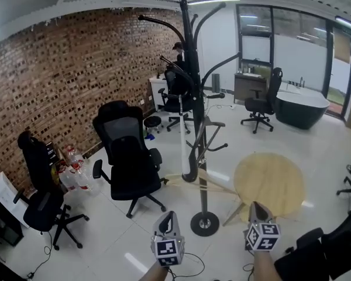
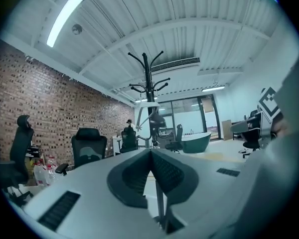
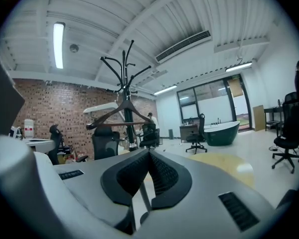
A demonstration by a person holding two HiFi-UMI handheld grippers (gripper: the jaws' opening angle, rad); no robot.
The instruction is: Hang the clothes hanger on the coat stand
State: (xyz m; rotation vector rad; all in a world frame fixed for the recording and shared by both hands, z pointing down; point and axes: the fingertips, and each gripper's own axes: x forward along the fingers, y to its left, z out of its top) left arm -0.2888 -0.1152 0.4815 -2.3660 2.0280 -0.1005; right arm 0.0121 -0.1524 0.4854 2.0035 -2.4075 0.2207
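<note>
The black coat stand [image 1: 194, 98] rises from a round base [image 1: 205, 223] in the middle of the floor, straight ahead of both grippers. A dark wooden hanger [image 3: 120, 114] and a white hanger [image 3: 102, 107] hang from its arms; the white hanger [image 1: 182, 136] dangles beside the pole. My left gripper [image 1: 169, 218] and right gripper [image 1: 254, 211] are low at the front, short of the base, both shut with nothing between the jaws. The left gripper [image 2: 150, 152] points at the coat stand [image 2: 148, 83]. The right gripper [image 3: 148, 152] has the coat stand [image 3: 124, 78] to its left.
A black office chair [image 1: 128, 157] stands left of the stand and another [image 1: 41, 195] is nearer the brick wall [image 1: 64, 81]. A round wooden table [image 1: 269, 180] lies right of the base. Further chairs, a dark bathtub [image 1: 301, 107] and a person [image 1: 176, 48] are at the back.
</note>
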